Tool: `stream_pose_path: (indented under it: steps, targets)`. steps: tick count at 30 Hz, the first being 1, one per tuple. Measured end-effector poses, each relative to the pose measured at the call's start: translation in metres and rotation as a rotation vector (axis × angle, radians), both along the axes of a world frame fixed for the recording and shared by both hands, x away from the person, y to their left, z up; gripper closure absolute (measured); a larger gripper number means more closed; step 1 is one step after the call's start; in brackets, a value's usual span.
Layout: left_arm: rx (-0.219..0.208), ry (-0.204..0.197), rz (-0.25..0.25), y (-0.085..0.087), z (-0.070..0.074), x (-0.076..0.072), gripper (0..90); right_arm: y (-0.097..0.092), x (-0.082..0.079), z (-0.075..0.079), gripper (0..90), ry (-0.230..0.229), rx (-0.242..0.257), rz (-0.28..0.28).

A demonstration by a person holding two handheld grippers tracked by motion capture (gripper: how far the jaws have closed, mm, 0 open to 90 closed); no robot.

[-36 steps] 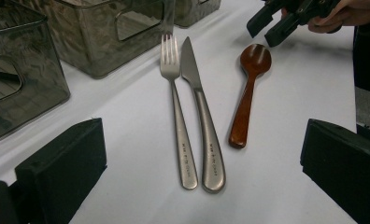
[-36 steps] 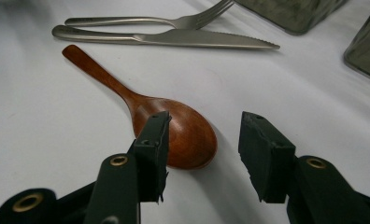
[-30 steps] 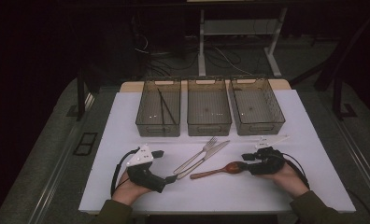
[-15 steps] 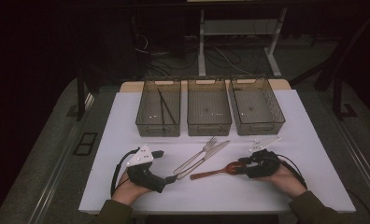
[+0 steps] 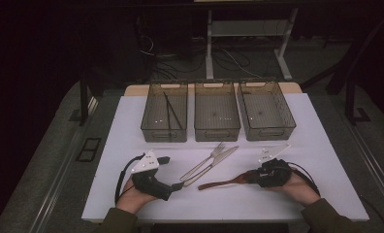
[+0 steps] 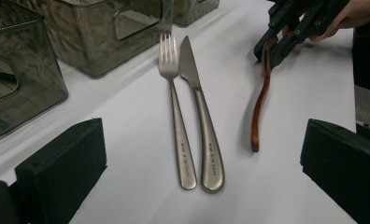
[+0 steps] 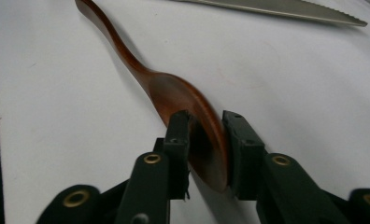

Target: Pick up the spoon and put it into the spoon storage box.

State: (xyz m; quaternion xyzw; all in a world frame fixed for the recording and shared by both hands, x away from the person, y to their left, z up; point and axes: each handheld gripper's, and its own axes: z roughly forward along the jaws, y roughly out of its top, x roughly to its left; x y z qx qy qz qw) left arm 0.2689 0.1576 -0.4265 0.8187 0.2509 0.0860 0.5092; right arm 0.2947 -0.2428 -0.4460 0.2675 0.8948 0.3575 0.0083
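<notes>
I saw a white table (image 5: 132,121) filling the middle of the high view, three clear bins (image 5: 217,110) above centre. Bare tabletop lay around my grippers, lower down. My left gripper (image 5: 176,186) rested lower left, jaws spread on nothing. My right gripper (image 7: 204,140), just closing, pinched the bowl of a slim, curved, reddish-brown wooden spoon (image 7: 174,93) lying lower right of centre.

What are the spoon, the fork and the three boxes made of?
The spoon looks like wood: reddish-brown, smooth, with a soft sheen, maybe varnished. The fork looks like metal: grey, brushed and dull, with tiny letters stamped on its handle. The three boxes seem to be see-through smoky plastic, since the table shows through their walls.
</notes>
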Motion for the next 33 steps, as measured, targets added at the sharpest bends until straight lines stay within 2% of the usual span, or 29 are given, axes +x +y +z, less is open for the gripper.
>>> stream_pose_path:
  steps: [7,16,25,33]
  targets:
    - [0.0,-0.001,0.0,0.0,0.0,0.0,0.0,-0.001,-0.003,0.001,78.0,0.011,-0.012,0.011]
    - [0.001,-0.003,0.001,0.0,0.0,0.0,0.0,-0.002,-0.003,0.003,79.5,0.012,-0.011,-0.014]
    - [0.005,-0.008,-0.004,0.0,0.001,0.0,0.0,-0.01,-0.002,0.01,79.8,0.002,0.04,-0.073]
    - [0.002,-0.002,0.0,0.0,0.0,0.0,0.0,-0.019,-0.001,0.02,79.9,-0.037,0.093,-0.135]
